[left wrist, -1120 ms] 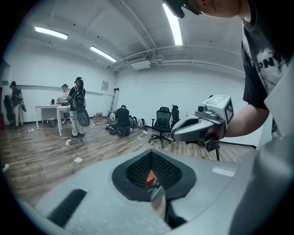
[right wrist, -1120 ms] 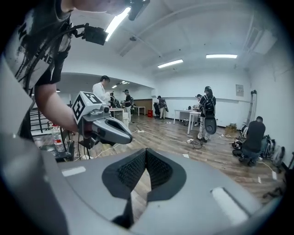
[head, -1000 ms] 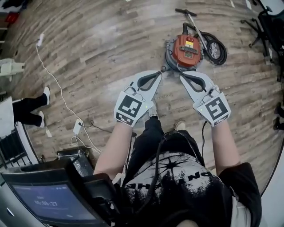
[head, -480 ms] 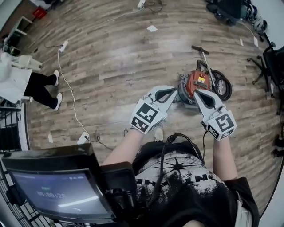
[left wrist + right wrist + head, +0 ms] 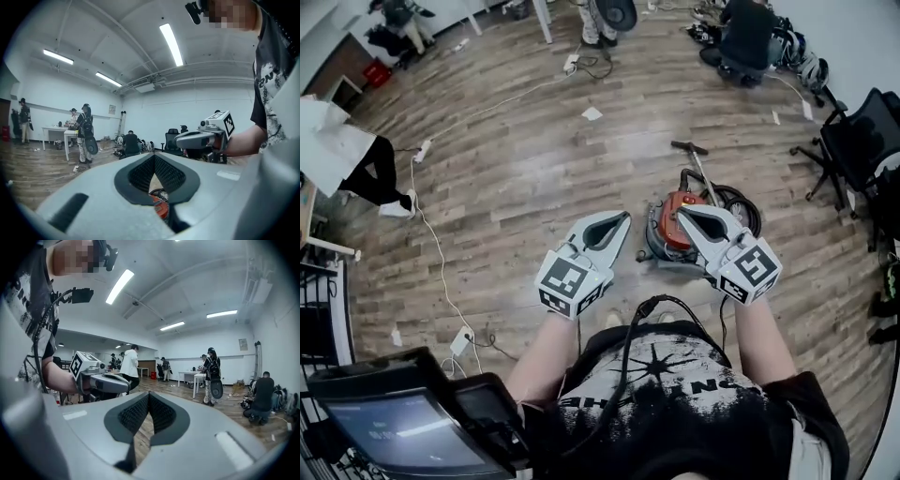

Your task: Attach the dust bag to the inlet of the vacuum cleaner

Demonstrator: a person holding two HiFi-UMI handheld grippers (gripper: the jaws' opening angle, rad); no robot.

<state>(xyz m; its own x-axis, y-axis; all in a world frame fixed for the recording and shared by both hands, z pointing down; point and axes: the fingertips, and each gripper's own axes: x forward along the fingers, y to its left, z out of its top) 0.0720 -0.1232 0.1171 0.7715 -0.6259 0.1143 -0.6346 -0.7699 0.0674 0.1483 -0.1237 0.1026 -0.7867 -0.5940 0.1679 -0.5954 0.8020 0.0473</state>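
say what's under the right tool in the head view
The red vacuum cleaner on the floor, partly covered by the right tool. Its inlet cannot be seen.

The person stood on the wooden floor and held the left gripper and the right gripper out side by side, each with its jaws together and nothing between them. Beyond their tips sat the red vacuum cleaner, partly covered by the right gripper, with its dark hose coiled behind. An office chair stood at right, and a screen filled the lower left corner
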